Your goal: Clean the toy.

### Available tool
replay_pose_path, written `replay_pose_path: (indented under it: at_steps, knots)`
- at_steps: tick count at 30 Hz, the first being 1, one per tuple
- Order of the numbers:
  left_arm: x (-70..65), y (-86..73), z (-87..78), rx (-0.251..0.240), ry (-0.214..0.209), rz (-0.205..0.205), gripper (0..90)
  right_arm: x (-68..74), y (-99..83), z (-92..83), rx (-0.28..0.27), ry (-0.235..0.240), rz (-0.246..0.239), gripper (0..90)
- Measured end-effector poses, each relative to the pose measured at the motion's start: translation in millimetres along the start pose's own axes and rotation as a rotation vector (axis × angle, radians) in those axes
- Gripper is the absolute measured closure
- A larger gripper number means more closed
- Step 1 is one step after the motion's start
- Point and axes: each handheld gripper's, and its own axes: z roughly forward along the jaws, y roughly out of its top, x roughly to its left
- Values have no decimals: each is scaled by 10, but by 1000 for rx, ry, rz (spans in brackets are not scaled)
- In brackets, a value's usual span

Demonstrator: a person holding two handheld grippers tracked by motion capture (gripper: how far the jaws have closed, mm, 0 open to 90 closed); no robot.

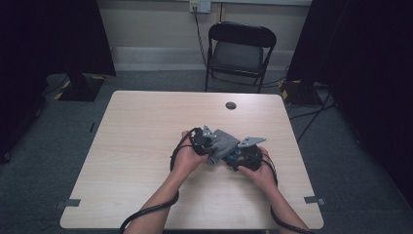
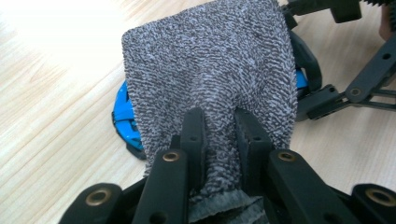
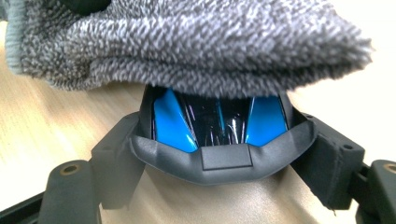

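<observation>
- The table (image 1: 146,146) stands in the middle of the room; the chair (image 1: 241,51) is behind its far edge.
- The two grippers meet near the table's centre, the left gripper (image 1: 210,146) on the left, the right gripper (image 1: 238,157) on the right.
- The cloth (image 1: 225,141) lies between them, over the mouse (image 3: 219,123).
- The mouse sits between the right gripper's jaws.

Black folding chair (image 1: 242,51) behind wooden table (image 1: 146,146), grey carpet (image 1: 341,161)

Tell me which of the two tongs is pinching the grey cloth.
The left tongs: they are shut on the grey cloth, bunching it. The right tongs instead clasp the blue and black object under the cloth.
</observation>
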Motion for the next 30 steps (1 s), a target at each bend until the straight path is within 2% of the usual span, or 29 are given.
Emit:
replay_pose_path:
  at_steps: [11, 20, 27, 30]
  knots:
    - [111, -62, -7, -9, 2, -43, 758, 1, 0, 0, 0, 0, 0, 233]
    - [175, -90, -22, -3, 20, -48, 758, 1, 0, 0, 0, 0, 0, 233]
    - [249, -129, -41, 6, 27, -78, 758, 1, 0, 0, 0, 0, 0, 233]
    - [264, -137, -41, 5, 33, -78, 758, 0, 0, 0, 0, 0, 0, 232]
